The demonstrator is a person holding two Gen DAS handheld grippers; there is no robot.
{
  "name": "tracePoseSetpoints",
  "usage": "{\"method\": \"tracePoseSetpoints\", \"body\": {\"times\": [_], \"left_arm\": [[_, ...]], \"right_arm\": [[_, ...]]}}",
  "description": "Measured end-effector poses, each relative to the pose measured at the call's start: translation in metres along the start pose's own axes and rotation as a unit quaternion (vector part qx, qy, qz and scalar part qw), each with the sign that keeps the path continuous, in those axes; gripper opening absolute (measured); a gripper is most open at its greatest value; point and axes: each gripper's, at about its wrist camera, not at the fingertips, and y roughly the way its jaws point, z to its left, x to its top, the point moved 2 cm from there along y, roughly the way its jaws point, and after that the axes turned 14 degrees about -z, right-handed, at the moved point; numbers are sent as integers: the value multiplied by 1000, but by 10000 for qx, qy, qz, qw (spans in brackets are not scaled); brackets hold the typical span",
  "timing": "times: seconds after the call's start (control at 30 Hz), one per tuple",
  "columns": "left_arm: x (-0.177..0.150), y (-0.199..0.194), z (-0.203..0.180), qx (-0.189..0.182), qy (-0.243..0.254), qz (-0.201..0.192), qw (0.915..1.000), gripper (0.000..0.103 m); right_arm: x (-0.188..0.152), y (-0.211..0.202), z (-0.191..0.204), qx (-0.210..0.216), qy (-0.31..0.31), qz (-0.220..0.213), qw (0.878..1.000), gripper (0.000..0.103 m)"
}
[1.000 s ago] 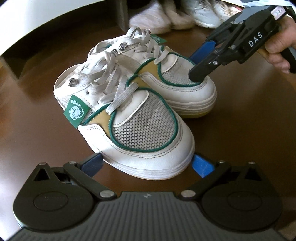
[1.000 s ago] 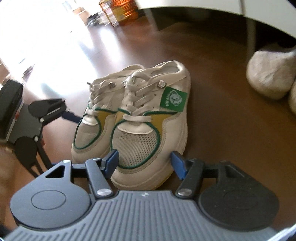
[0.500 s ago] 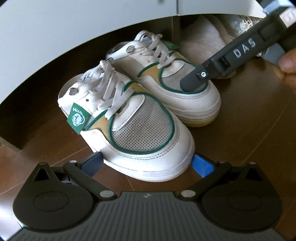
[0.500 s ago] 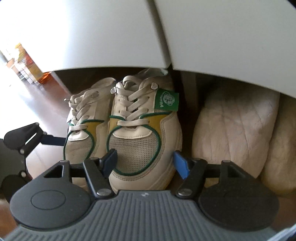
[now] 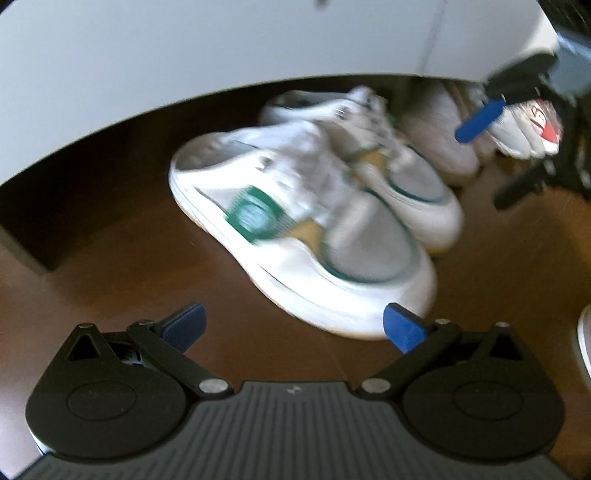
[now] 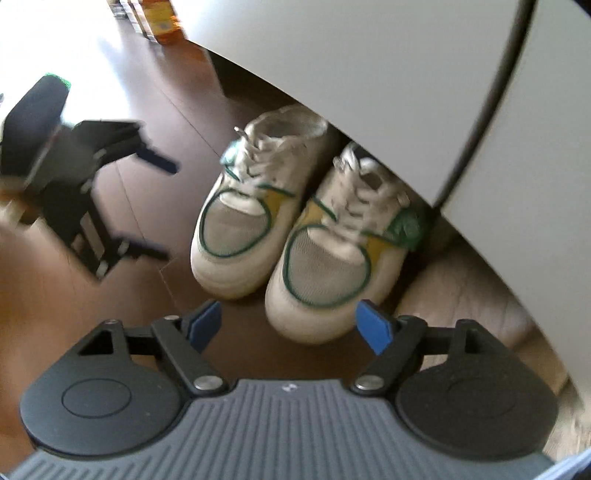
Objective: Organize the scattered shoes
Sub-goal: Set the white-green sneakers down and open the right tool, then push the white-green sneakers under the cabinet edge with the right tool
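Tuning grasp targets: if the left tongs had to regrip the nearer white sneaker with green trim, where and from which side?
Grip the toe of the white sneaker with green trim, coming in low from the front. The toe points toward the left tongs, its rounded cap looks narrower than their open gap, and its heel end lies toward the white cabinet, while the matching second sneaker crowds one flank.

— What sort of place is this?
— A home, by an entryway. Dark wood floor (image 6: 155,122), and a white cabinet (image 6: 369,66) raised off it.
— What else shows it?
— Sneakers (image 6: 280,221) sit paired at the cabinet's foot, slippers (image 5: 439,129) beside them, more shoes (image 5: 532,129) further along. Bottles (image 6: 162,18) stand in the sunlit distance.
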Motion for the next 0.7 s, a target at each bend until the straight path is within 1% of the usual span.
{"method": "tracePoseSetpoints", "body": {"times": [0.1,0.17,0.23,0.33,0.47,0.57,0.63,0.7], "left_arm": [[6,15,9,-447,-146,-81,9989,103],[11,27,15,-725,-207,-79,9971,103],[17,36,15,-900,-102,-79,9959,103],[30,52,11,-1039,121,-48,9945,103],[50,77,9,-1092,302,-66,9935,103],[49,75,8,-1088,313,-55,9936,103],[46,68,6,-959,271,-130,9949,103],[38,50,1,-742,264,-219,9967,103]], "right_arm": [[-15,17,-13,55,-140,-134,9998,78],[-28,21,-14,100,-325,-261,9991,78],[-37,23,-15,70,-421,-339,9985,78],[-52,23,-18,92,-363,-526,9979,78],[-65,29,-24,57,-227,-553,9982,78],[-69,28,-26,-13,-92,-633,9980,78],[-66,28,-27,-13,105,-745,9972,78],[-63,29,-25,-64,132,-763,9970,79]]}}
